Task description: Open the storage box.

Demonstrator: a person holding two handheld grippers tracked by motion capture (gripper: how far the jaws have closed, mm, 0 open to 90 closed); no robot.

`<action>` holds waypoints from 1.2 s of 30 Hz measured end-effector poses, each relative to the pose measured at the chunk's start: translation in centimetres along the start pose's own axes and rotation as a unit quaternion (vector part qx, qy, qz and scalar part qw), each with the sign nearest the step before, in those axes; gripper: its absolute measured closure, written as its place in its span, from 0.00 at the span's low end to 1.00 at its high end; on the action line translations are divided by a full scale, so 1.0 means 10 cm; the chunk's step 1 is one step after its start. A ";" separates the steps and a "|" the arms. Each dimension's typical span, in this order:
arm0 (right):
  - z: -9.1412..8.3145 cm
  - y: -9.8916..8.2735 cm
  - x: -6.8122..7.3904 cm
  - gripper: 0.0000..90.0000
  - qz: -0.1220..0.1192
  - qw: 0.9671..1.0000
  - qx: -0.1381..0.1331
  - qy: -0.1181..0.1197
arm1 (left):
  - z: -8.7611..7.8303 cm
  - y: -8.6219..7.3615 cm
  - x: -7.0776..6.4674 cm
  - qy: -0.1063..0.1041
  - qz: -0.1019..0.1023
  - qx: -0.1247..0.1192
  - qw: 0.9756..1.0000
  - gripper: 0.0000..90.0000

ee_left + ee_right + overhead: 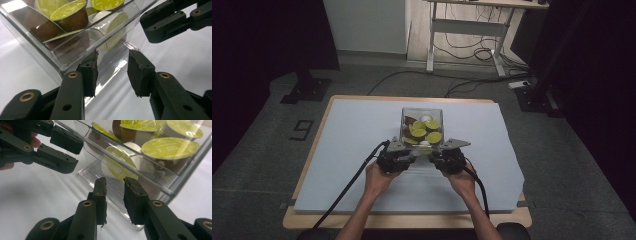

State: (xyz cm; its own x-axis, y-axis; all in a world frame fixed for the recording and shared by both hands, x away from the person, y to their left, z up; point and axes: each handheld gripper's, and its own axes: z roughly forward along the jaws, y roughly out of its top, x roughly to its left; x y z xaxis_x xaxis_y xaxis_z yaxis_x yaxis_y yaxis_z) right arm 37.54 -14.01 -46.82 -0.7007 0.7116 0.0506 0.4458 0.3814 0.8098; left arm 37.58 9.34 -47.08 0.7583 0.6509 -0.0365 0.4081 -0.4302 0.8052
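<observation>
Box: a clear plastic box (421, 126) sits near the middle of the high view, on the pale sheet (352, 150) that covers my tabletop (312, 150).
Contents: capsules (419, 132) with lime-green lids fill the box, some brown-bodied, some white; several lie tilted or on their sides.
My left gripper: my left gripper (402, 151) is at the box's near left corner in the high view, just below centre. In the left gripper view (112, 72) its jaws stand a little apart at the lower middle of the frame, with the box's near bottom corner at the gap. The left jaw lies against the clear wall; the right jaw is clear of it. I do not see a firm grip on the box.
My right gripper: my right gripper (443, 151) is at the box's near right corner in the high view. In the right gripper view (115, 192) the jaws rise at the lower middle, a narrow gap between them, the box's lower edge just behind. I cannot tell whether the pads press the wall.
Other gripper seen: the left gripper view has my right gripper at the upper right; the right gripper view has my left gripper at the upper left.
Hands: my two hands (382, 177) meet close together below the box.
</observation>
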 end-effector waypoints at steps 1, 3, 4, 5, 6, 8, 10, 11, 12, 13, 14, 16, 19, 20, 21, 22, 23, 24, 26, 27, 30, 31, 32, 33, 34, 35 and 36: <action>0.00 0.00 0.00 0.80 0.000 1.000 0.000 0.000 | 0.01 0.00 0.00 0.001 -0.001 -0.002 1.000 0.67; 0.02 0.01 0.01 0.82 0.000 1.000 0.001 -0.009 | 0.02 0.01 -0.01 0.003 0.000 -0.007 1.000 0.70; 0.02 0.01 0.01 0.82 0.000 1.000 0.001 -0.009 | 0.02 0.01 -0.01 0.003 0.000 -0.007 1.000 0.71; 0.02 0.01 0.01 0.82 0.002 1.000 0.000 -0.012 | 0.02 0.02 -0.01 0.002 0.000 -0.008 1.000 0.71; 0.03 0.02 0.00 0.82 0.009 1.000 -0.006 -0.010 | 0.03 0.02 -0.01 0.003 0.003 -0.008 1.000 0.72; 0.03 0.02 -0.01 0.83 0.012 1.000 -0.012 -0.002 | 0.04 0.02 -0.02 0.003 0.005 -0.008 1.000 0.73; 0.03 0.03 -0.01 0.83 0.013 1.000 -0.012 0.003 | 0.05 0.03 -0.02 0.002 0.005 -0.009 1.000 0.73; 0.04 0.03 -0.01 0.83 0.012 1.000 -0.012 0.006 | 0.05 0.03 -0.02 0.001 0.005 -0.010 1.000 0.74; 0.04 0.03 -0.01 0.84 0.011 1.000 -0.013 0.008 | 0.06 0.03 -0.03 0.000 0.004 -0.012 1.000 0.74; 0.05 0.03 -0.01 0.84 0.010 1.000 -0.014 0.009 | 0.06 0.03 -0.03 -0.002 0.004 -0.014 1.000 0.75; 0.05 0.03 -0.01 0.84 0.012 1.000 -0.014 0.010 | 0.06 0.04 -0.04 -0.003 0.004 -0.015 1.000 0.76; 0.05 0.03 -0.01 0.84 0.020 1.000 -0.017 0.013 | 0.07 0.04 -0.04 -0.002 0.001 -0.016 1.000 0.77; 0.05 0.03 -0.02 0.84 0.024 0.999 -0.019 0.017 | 0.06 0.04 -0.03 0.001 -0.006 -0.016 1.000 0.80; 0.05 0.02 -0.02 0.84 0.024 0.999 -0.020 0.017 | 0.06 0.04 -0.03 0.002 -0.008 -0.016 1.000 0.81; 0.05 0.02 -0.02 0.85 0.025 0.999 -0.020 0.018 | 0.06 0.04 -0.04 0.004 -0.009 -0.016 1.000 0.83; 0.04 0.02 -0.03 0.85 0.025 0.999 -0.020 0.018 | 0.06 0.04 -0.04 0.004 -0.010 -0.016 1.000 0.83; 0.04 0.02 -0.03 0.85 0.025 0.999 -0.021 0.019 | 0.05 0.04 -0.04 0.005 -0.010 -0.016 1.000 0.84; 0.04 0.02 -0.03 0.87 0.025 0.999 -0.020 0.020 | 0.05 0.05 -0.04 0.005 -0.010 -0.016 1.000 0.84; 0.03 0.02 -0.02 0.87 0.022 0.999 -0.020 0.020 | 0.03 0.05 -0.05 0.005 -0.007 -0.016 1.000 0.84; 0.02 0.02 -0.01 0.88 0.017 0.999 -0.016 0.024 | 0.02 0.05 -0.05 0.005 -0.006 -0.015 1.000 0.85; 0.02 0.02 0.00 0.88 0.013 1.000 -0.016 0.023 | 0.01 0.05 -0.06 0.007 -0.006 -0.014 1.000 0.85; 0.01 0.01 0.00 0.88 0.012 0.999 -0.016 0.025 | 0.01 0.05 -0.06 0.007 -0.004 -0.014 1.000 0.85; 0.01 0.01 0.00 0.88 0.013 0.999 -0.016 0.026 | 0.01 0.05 -0.07 0.008 -0.003 -0.012 1.000 0.85; 0.00 0.00 0.01 0.88 0.012 0.999 -0.017 0.027 | 0.00 0.05 -0.08 0.008 -0.001 -0.010 1.000 0.85; 0.00 0.00 0.01 0.88 0.012 0.999 -0.017 0.027 | 0.00 0.05 -0.09 0.008 0.001 -0.009 1.000 0.85; -0.01 -0.01 0.02 0.88 0.011 0.999 -0.017 0.028 | -0.01 0.05 -0.10 0.007 0.004 -0.007 1.000 0.85; -0.02 -0.02 0.03 0.89 0.012 0.999 -0.018 0.030 | -0.01 0.04 -0.12 0.006 0.007 -0.003 1.000 0.84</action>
State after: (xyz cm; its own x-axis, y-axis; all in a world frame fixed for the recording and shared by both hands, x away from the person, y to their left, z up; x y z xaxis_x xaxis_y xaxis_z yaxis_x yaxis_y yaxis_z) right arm 37.18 -13.98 -46.83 -0.7227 0.6831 0.1051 0.4441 0.3424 0.8280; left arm 36.81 8.45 -46.64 0.7577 0.6524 -0.0177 0.3939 -0.4355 0.8094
